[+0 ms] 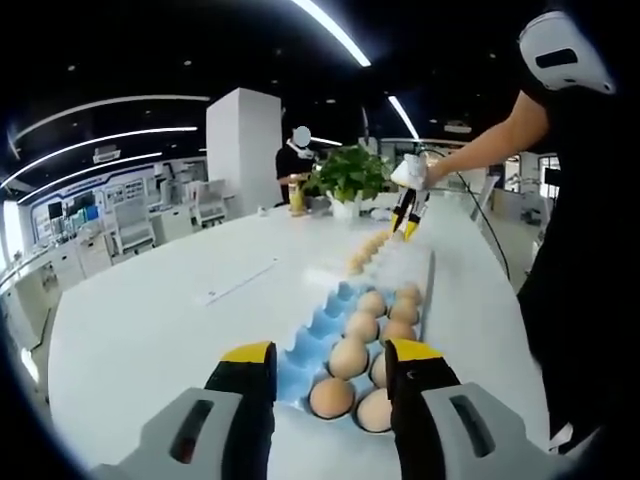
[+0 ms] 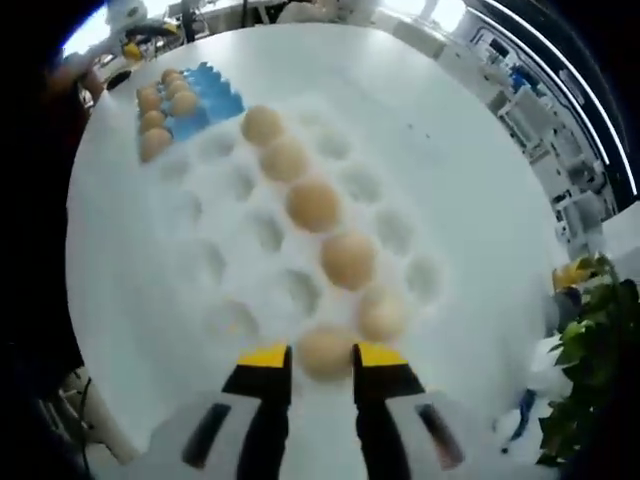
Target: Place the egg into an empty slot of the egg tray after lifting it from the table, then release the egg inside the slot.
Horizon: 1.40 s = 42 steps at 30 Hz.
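The right gripper [image 2: 309, 357] is holding the egg [image 2: 325, 352] between its yellow jaw tips, seemingly clamped on it, though blur is softening the contact. It is hanging above the white egg tray [image 2: 240, 235], with empty slots lying just ahead and left of the jaws. The left gripper [image 1: 331, 356] is waiting with jaws apart near the blue tray [image 1: 308, 352].

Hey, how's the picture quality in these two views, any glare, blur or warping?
Left gripper view: sharp, fisheye bends the ceiling light strips, blue egg tray clear. Right gripper view: brighter and softer; the white egg tray washes into the white table, and the egg between the right hand-held gripper jaws looks blurred.
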Motion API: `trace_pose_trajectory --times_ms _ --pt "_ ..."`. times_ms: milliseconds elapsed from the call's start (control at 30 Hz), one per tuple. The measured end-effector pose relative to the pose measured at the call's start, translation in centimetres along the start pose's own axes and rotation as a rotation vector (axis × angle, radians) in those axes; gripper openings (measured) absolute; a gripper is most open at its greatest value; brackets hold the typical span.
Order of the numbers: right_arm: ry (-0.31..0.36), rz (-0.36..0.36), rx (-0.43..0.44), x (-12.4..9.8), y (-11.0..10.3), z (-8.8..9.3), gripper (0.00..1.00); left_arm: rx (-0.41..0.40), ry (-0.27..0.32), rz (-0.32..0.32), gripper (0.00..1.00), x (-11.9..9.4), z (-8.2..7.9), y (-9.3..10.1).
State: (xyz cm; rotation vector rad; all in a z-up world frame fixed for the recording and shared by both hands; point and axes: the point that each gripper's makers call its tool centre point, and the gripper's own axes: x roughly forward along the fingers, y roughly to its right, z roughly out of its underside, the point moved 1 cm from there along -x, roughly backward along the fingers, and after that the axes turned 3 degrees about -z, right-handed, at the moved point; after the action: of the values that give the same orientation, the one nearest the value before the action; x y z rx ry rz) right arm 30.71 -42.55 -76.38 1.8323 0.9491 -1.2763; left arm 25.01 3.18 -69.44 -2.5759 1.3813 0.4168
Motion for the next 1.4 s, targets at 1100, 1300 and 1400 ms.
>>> trace_pose_trajectory --times_ms 1100,1300,1400 --pt "-0.256 -0.187 -0.089 2.8 0.4 0.7 0.28 -0.016 -0.015 -0.033 0.43 -0.2 0.4 -0.7" --pt "-0.31 -0.129 -0.096 2.8 0.0 0.7 0.27 -0.023 0.003 -0.032 0.44 0.2 0.6 -0.5" --pt "-0.256 -0.08 -0.069 2.6 0.2 0.7 0.26 -0.03 0.009 -0.026 0.45 0.3 0.6 -0.4"
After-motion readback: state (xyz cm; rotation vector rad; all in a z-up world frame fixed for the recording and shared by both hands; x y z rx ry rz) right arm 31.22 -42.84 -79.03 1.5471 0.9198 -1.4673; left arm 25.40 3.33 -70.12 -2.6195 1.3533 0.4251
